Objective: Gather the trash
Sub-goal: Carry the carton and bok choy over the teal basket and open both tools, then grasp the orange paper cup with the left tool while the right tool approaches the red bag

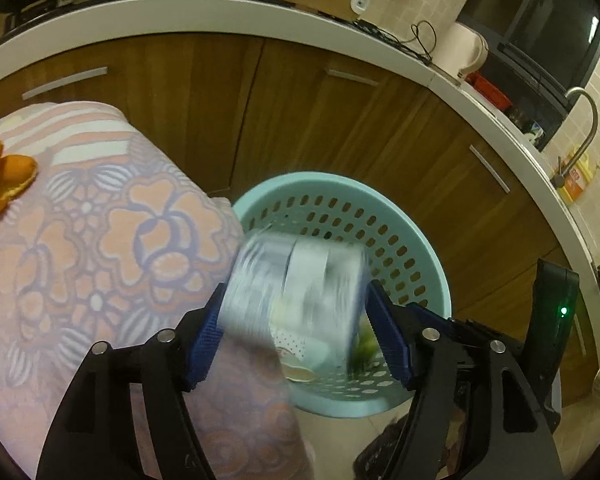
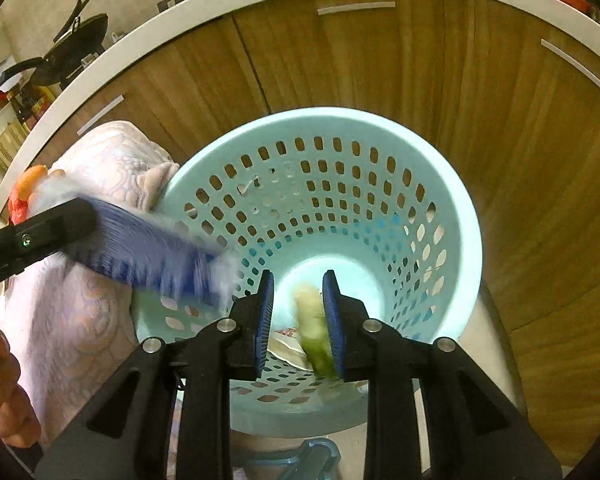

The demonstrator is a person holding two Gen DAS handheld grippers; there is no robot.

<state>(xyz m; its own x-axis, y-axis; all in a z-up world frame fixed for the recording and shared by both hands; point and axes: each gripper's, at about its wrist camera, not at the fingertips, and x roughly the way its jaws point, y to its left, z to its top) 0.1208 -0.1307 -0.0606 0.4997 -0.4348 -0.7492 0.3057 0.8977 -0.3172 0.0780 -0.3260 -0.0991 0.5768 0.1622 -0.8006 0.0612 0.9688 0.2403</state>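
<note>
left tool (image 1: 294, 312) | blurred packet (image 1: 296, 284) between pads | over basket (image 1: 428, 256)

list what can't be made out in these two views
- Left wrist view: the pale carton between the left gripper fingers is motion-blurred; print unreadable, grip unclear.
- Left wrist view: the basket floor is mostly hidden by that carton.
- Right wrist view: the green-and-pale scrap at the right gripper is blurred; what it is, and whether it is pinched, is unclear.

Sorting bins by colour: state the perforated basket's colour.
Light turquoise basket, clearest in the right wrist view.
</note>
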